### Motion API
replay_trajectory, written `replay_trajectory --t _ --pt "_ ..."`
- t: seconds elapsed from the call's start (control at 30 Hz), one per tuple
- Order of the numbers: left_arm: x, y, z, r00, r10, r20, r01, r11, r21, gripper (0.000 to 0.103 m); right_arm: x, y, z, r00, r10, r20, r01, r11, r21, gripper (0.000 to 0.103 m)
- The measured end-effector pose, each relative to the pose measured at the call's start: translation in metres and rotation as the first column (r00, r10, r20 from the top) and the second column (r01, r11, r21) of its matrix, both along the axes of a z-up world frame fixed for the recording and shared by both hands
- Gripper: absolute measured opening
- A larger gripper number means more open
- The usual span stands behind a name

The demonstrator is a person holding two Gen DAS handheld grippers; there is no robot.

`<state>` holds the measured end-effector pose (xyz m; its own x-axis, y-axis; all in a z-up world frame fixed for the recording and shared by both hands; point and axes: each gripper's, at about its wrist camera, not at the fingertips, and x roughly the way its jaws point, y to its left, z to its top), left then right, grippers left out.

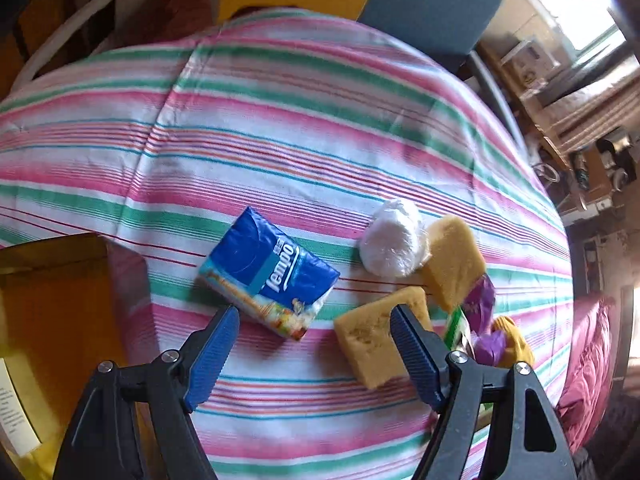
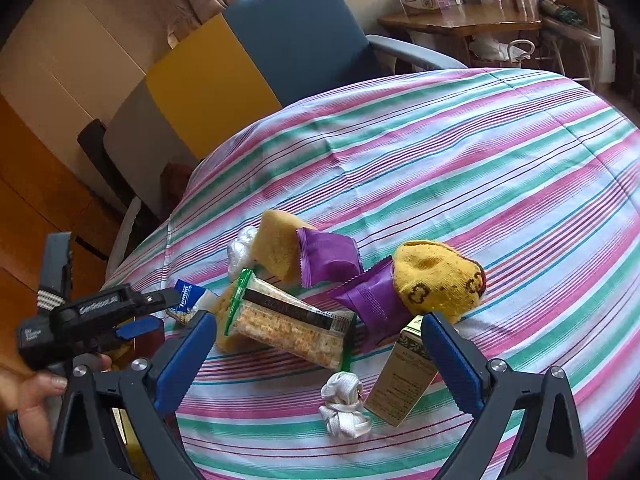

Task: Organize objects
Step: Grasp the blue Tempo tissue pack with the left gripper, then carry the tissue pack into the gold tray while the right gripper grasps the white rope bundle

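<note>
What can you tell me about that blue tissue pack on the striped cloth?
The tissue pack is a soft, glossy plastic-wrapped packet, mostly blue with white "Tempo" lettering and a pictured band along one end. It looks sealed and lies flat and askew on the striped tablecloth, apart from the sponges. The open left tool hovers just over its near end, not touching it as far as can be seen.
</note>
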<state>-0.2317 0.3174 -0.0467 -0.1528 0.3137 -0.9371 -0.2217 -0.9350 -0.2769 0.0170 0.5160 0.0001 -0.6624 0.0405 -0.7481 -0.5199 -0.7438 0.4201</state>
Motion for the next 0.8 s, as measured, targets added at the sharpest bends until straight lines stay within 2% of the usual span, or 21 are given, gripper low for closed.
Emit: replay_trajectory --t 0.13,0.27,0.33,0.4,0.43,0.47,0.5,0.53,0.6,0.67,0.8 --pt "-0.018 0.003 -0.013 0.997 0.082 0.013 -0.082 0.996 -0.028 0.079 0.000 0.001 -0.001 1.000 0.000 -0.007 0.000 1.000 -0.016 0.103" --pt "-0.028 0.012 -0.024 0.997 0.081 -0.004 -0.081 0.995 -0.051 0.079 0.002 0.004 0.001 1.000 -0.012 -0.025 0.011 0.999 -0.033 0.103" --pt "-0.028 0.023 -0.036 1.000 0.026 -0.017 -0.028 0.994 -0.108 0.079 0.003 0.006 0.002 0.999 -0.019 -0.029 0.017 0.999 -0.039 0.103" --pt "-0.021 0.037 -0.037 0.996 -0.054 -0.065 0.041 0.981 -0.192 0.078 0.003 0.007 0.002 0.999 -0.028 -0.032 0.026 0.999 -0.044 0.103" --pt "-0.018 0.039 -0.037 0.994 -0.078 -0.075 0.061 0.976 -0.209 0.066 0.004 0.008 0.002 0.999 -0.037 -0.036 0.035 0.998 -0.044 0.103" --pt "-0.014 0.039 -0.035 0.991 -0.094 -0.091 0.074 0.975 -0.208 0.055 0.005 0.010 0.003 0.998 -0.045 -0.041 0.043 0.998 -0.043 0.103" --pt "-0.011 0.036 -0.032 0.990 -0.098 -0.100 0.078 0.980 -0.183 0.054 0.006 0.011 0.004 0.998 -0.052 -0.046 0.051 0.998 -0.043 0.103" --pt "-0.009 0.031 -0.031 0.991 -0.094 -0.094 0.077 0.983 -0.164 0.053 0.007 0.012 0.005 0.997 -0.059 -0.051 0.057 0.997 -0.044 0.103" --pt "-0.002 0.020 -0.023 0.987 -0.089 -0.135 0.067 0.985 -0.158 0.053 0.009 0.016 0.005 0.995 -0.075 -0.062 0.072 0.996 -0.056 0.103" --pt "0.011 0.010 -0.009 0.972 -0.118 -0.204 0.088 0.985 -0.152 0.053 0.011 0.021 0.004 0.994 -0.090 -0.067 0.086 0.994 -0.069 0.102" --pt "0.046 -0.012 0.015 0.946 -0.173 -0.276 0.148 0.983 -0.108 0.053 0.011 0.026 0.003 0.993 -0.103 -0.063 0.098 0.993 -0.073 0.101"
